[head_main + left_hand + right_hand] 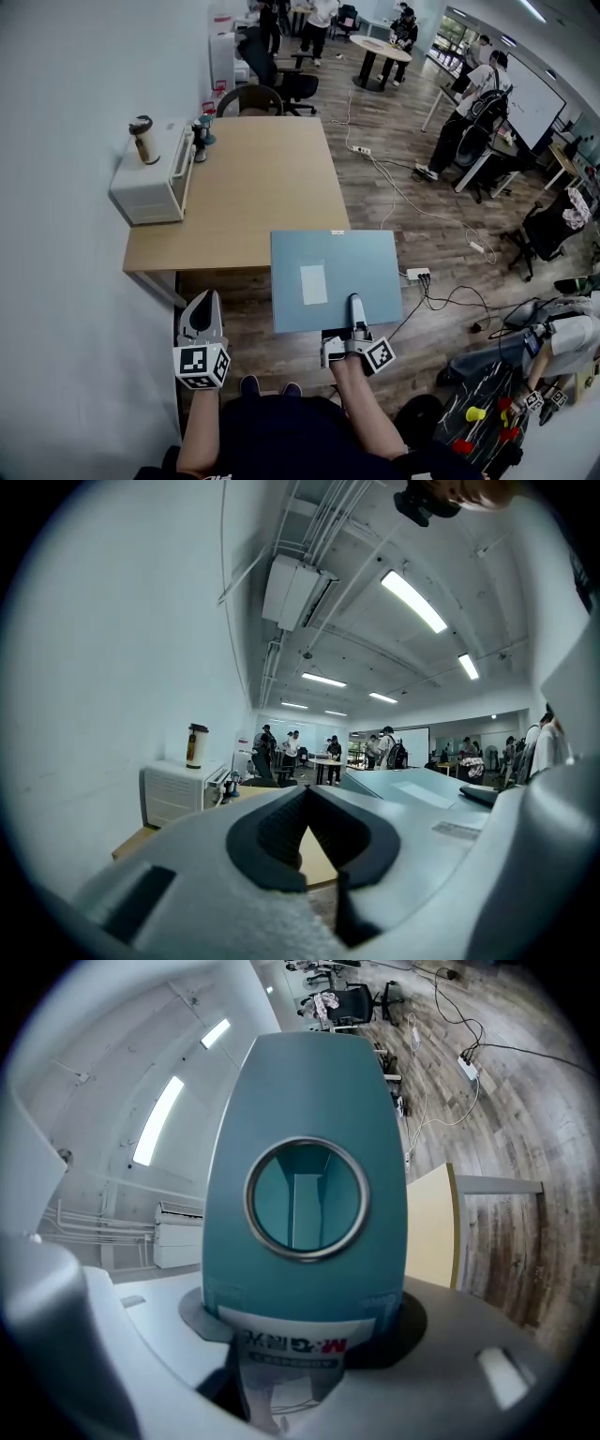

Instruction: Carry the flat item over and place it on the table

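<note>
The flat item (336,277) is a blue-grey board with a white label, held level above the floor just off the near right corner of the wooden table (253,187). My right gripper (356,314) is shut on the middle of its near edge. In the right gripper view the board (305,1129) stands up between the jaws, showing a metal-ringed hole and a printed label. My left gripper (201,314) hangs to the left of the board, apart from it, shut with nothing in it. From the left gripper view the board (412,789) lies to the right.
A white oven (153,173) with a tumbler (142,139) on top stands at the table's left edge against the wall. A chair (248,98) is at the far end. A power strip (417,274) and cables lie on the floor to the right. People stand further back.
</note>
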